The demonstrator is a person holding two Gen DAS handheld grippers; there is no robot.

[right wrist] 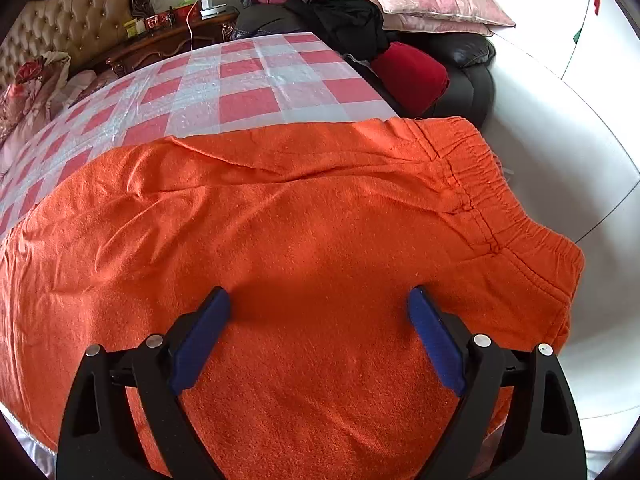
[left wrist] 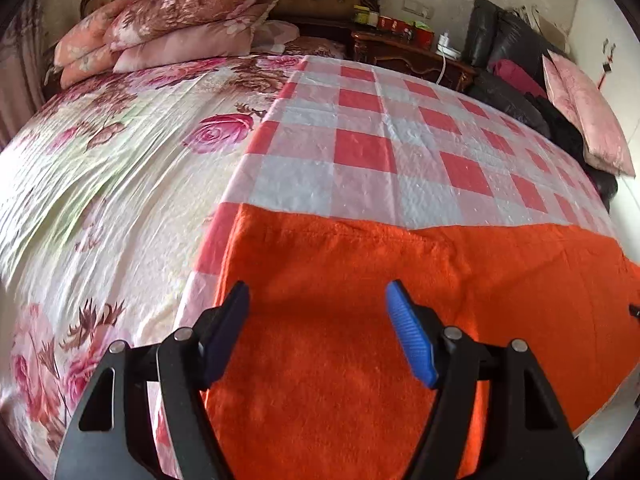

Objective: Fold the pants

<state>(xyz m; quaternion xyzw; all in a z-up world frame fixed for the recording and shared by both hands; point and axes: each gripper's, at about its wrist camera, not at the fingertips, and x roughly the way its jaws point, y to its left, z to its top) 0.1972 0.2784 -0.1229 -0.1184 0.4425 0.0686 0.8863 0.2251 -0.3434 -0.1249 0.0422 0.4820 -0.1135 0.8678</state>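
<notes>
Only the right view shows the pants' (right wrist: 280,220) waistband (right wrist: 504,200); both grippers gape, empty

You are working over a bed (left wrist: 80,184) dressed in a floral sheet, with folded floral quilts (left wrist: 176,20) stacked at its head end. A red-and-white checked cloth (left wrist: 360,140) lies flat on the sheet and reaches the bed's near edge. The orange pants (right wrist: 300,220) lie spread directly on that cloth, lightly creased, elastic waistband (right wrist: 492,196) at the right, overhanging the bed edge.
</notes>
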